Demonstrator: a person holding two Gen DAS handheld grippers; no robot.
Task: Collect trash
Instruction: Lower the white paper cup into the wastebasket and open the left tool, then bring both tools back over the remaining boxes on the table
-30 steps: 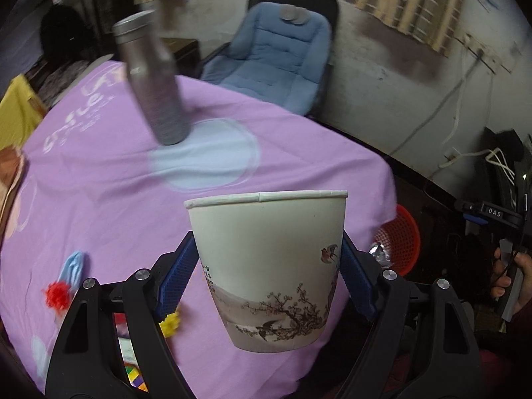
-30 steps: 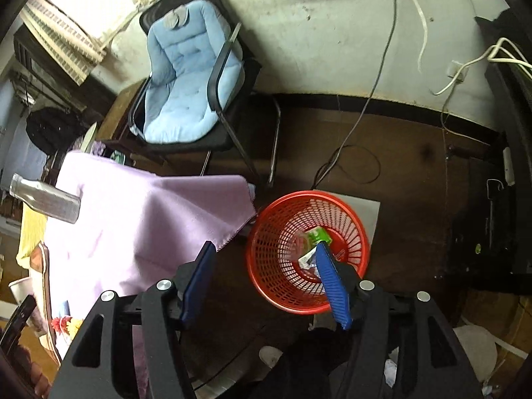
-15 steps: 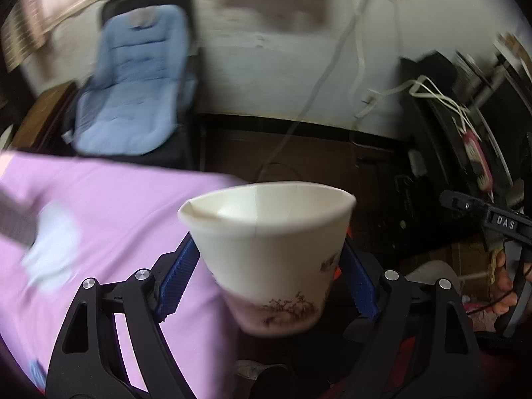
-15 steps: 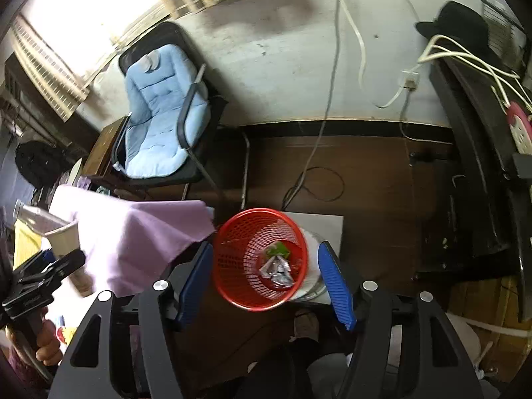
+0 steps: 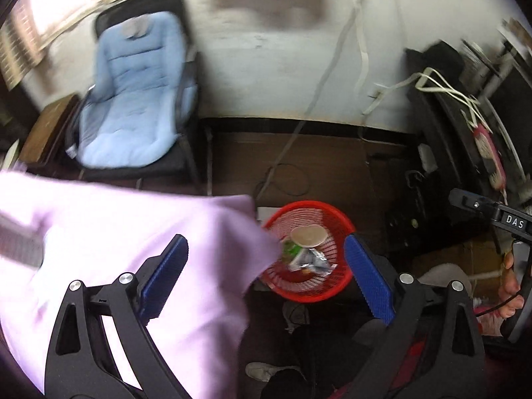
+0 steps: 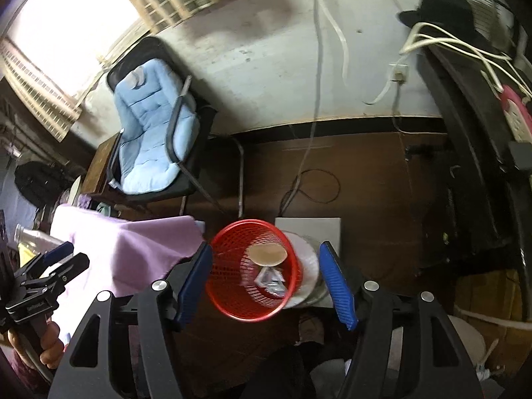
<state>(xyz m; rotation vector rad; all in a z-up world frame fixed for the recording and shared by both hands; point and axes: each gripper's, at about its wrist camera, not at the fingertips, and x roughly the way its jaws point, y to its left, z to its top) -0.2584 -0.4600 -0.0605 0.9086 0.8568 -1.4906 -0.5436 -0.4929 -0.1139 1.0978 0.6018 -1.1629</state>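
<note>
A red mesh basket [image 5: 339,219] stands on the floor beside the table; it also shows in the right wrist view [image 6: 226,266]. A paper cup [image 5: 307,235] lies inside it, also seen in the right wrist view [image 6: 267,254], with crumpled wrappers [image 5: 307,259] beneath. My left gripper [image 5: 266,276] is open and empty, above the table edge and the basket. My right gripper [image 6: 266,281] is open and empty, high above the basket. The left gripper also appears at the left of the right wrist view [image 6: 63,259].
A table under a purple cloth [image 5: 116,232] is left of the basket, with a grey bottle [image 6: 33,237] on it. A chair with a blue cushion [image 5: 133,99] stands by the wall. Cables [image 6: 312,183] trail over the brown floor. Dark furniture [image 6: 482,166] is on the right.
My left gripper swung from over the table to above the basket, opened, and the paper cup dropped into the basket. My right gripper rose higher above the basket.
</note>
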